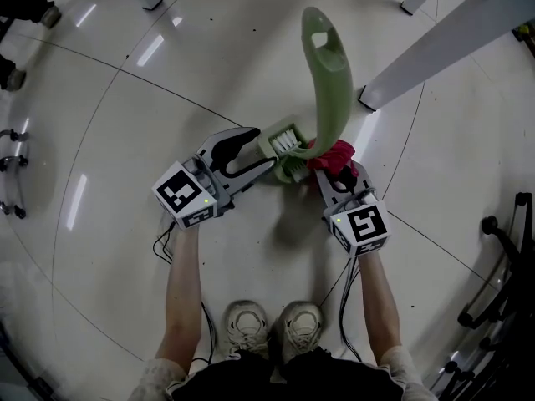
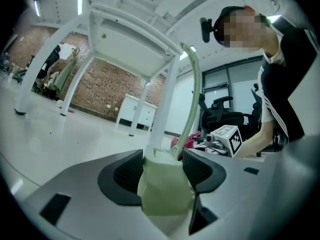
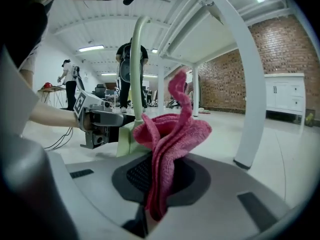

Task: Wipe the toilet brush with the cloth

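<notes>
A pale green toilet brush stands on the floor, its curved handle [image 1: 330, 73] rising from the white-bristled head [image 1: 284, 144]. My left gripper [image 1: 263, 149] lies level with its jaws spread, and the head's green block [image 2: 165, 184] sits between the pads, which do not clearly press on it. The handle [image 2: 195, 94] rises just past them. My right gripper [image 1: 338, 174] is shut on a pink cloth [image 3: 167, 139], which bunches up against the lower handle [image 3: 136, 64] from the right. The cloth [image 1: 333, 155] touches the brush just above its head.
A white table's slanted leg [image 1: 443, 44] meets the floor just right of the brush. My shoes [image 1: 276, 324] stand below the grippers. A black chair base [image 1: 501, 257] is at the far right. Other people stand far off in the right gripper view.
</notes>
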Demonstrator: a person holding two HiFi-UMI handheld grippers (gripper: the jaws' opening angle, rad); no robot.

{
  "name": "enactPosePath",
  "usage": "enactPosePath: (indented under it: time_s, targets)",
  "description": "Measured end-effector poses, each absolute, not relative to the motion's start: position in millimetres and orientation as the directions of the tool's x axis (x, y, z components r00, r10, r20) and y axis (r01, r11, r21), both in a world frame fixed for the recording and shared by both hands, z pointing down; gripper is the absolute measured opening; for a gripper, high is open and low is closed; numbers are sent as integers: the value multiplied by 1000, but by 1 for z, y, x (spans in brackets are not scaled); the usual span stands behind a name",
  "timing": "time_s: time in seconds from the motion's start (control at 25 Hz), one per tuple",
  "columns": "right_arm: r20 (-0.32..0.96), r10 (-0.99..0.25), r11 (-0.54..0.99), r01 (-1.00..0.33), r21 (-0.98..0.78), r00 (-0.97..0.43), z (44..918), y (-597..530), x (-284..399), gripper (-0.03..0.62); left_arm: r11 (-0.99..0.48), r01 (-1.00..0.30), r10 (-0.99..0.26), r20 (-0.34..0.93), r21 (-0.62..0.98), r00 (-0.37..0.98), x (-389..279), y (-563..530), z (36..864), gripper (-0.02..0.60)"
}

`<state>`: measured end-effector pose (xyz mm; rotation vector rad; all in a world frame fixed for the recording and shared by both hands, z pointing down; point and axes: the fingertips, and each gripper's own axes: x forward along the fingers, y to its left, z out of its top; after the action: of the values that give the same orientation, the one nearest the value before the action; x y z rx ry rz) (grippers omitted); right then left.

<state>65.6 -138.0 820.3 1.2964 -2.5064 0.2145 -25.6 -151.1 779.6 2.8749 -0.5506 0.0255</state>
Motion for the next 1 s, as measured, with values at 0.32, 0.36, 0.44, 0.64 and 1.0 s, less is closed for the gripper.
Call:
enactPosePath:
  time_s: [0.32,0.36,0.44,0.64,1.0]
  targets:
    - [303,-725,665,-744,72,-619,820,-176,53,32,-925,-305,-300,61,225,952,-31,-114,780,224]
    - [294,-718,675,-734,73,-631,819,-181,49,31,-930,-288,-280,68,228,958,-30,-108,779,224]
    - [289,-701,697,-713,79,-652,818,-190,40,32,-939,-261,-248,84,226,965,-27,-98,778,224]
    - [291,-703,700,-703,124,-649,811,-203,35,32,-943,-262,-252,72,206,965,-19,-91,773,224]
    - [190,-920,335,-939,-72,-343,802,-200,121,32,-900,-414,-418,-3,139,908,-22,-127,753,224]
